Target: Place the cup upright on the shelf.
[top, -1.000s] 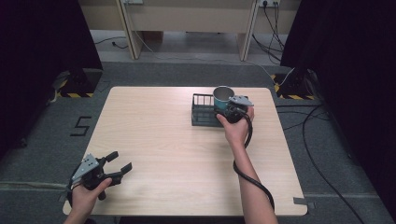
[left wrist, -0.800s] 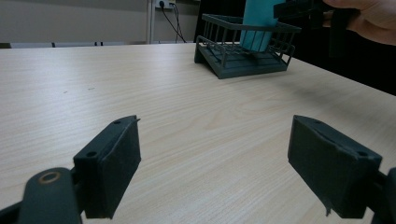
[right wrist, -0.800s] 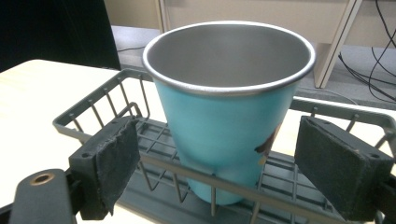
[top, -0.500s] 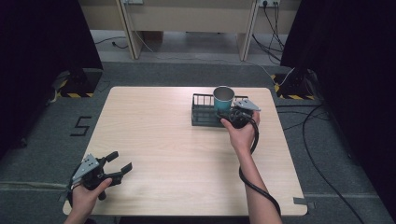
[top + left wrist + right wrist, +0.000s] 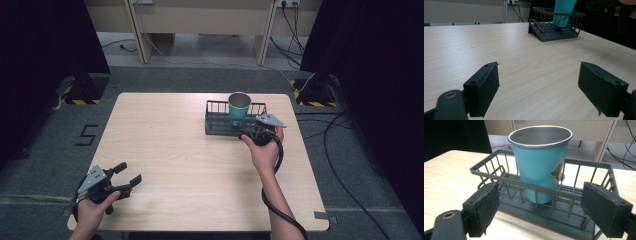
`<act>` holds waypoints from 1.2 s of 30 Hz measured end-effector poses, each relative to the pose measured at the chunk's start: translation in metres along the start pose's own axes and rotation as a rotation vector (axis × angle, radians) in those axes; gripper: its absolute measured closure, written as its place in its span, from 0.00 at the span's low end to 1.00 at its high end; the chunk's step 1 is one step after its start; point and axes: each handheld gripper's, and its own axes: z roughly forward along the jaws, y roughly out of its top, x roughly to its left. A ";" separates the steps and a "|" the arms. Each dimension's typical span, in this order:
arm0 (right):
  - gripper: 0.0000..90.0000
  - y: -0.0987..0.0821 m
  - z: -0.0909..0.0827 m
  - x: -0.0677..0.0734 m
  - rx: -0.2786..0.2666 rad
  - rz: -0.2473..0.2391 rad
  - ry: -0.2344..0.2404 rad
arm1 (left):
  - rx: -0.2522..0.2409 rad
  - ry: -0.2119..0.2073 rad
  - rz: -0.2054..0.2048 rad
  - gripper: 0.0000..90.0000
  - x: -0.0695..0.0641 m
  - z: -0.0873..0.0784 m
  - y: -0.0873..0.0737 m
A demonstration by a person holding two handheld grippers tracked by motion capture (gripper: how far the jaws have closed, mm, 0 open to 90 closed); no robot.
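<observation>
A teal metal cup [image 5: 541,162] [image 5: 239,107] stands upright inside a dark grey wire basket [image 5: 499,173] [image 5: 215,122] at the back right of the table. My right gripper [image 5: 248,134] [image 5: 540,212] is open just in front of the basket's near wall, apart from the cup, its pads [image 5: 486,207] empty. My left gripper [image 5: 125,177] [image 5: 539,92] is open near the front left corner of the table, low over the wood, with nothing between its pads [image 5: 485,87]. The left gripper view has the basket [image 5: 554,27] and cup [image 5: 562,12] far off.
The light wooden table [image 5: 175,150] carries the basket and cup. A black cable [image 5: 272,200] trails from the right gripper along the forearm. Dark curtains, grey carpet, floor cables and table legs surround the table.
The right gripper has drawn back from the cup toward the near side of the basket, leaving the cup standing in it. The left gripper has stayed put.
</observation>
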 end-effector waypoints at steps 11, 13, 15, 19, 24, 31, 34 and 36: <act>0.18 -0.008 -0.018 0.001 -0.008 -0.016 0.011 | 0.000 0.001 0.001 0.18 0.000 0.000 0.000; 0.19 -0.009 -0.022 -0.001 -0.009 -0.026 0.012 | 0.000 0.001 0.002 0.18 0.000 0.000 0.000; 0.19 -0.011 -0.025 -0.001 -0.009 -0.027 0.012 | 0.001 0.002 0.002 0.18 0.000 0.000 0.000; 0.19 -0.014 -0.031 -0.002 -0.011 -0.032 0.012 | 0.002 0.003 0.003 0.18 0.000 0.000 0.000; 0.19 -0.019 -0.040 -0.003 -0.010 -0.036 0.010 | 0.003 0.004 0.003 0.18 0.000 0.000 0.000; 0.19 -0.026 -0.050 -0.006 -0.012 -0.034 0.009 | 0.003 0.005 0.003 0.18 0.000 0.000 0.000; 0.19 -0.030 -0.054 -0.007 -0.010 -0.034 0.008 | 0.004 0.005 0.003 0.18 0.000 0.001 0.000; 0.19 -0.032 -0.058 -0.008 -0.011 -0.030 0.007 | 0.004 0.004 0.004 0.18 0.000 0.001 0.000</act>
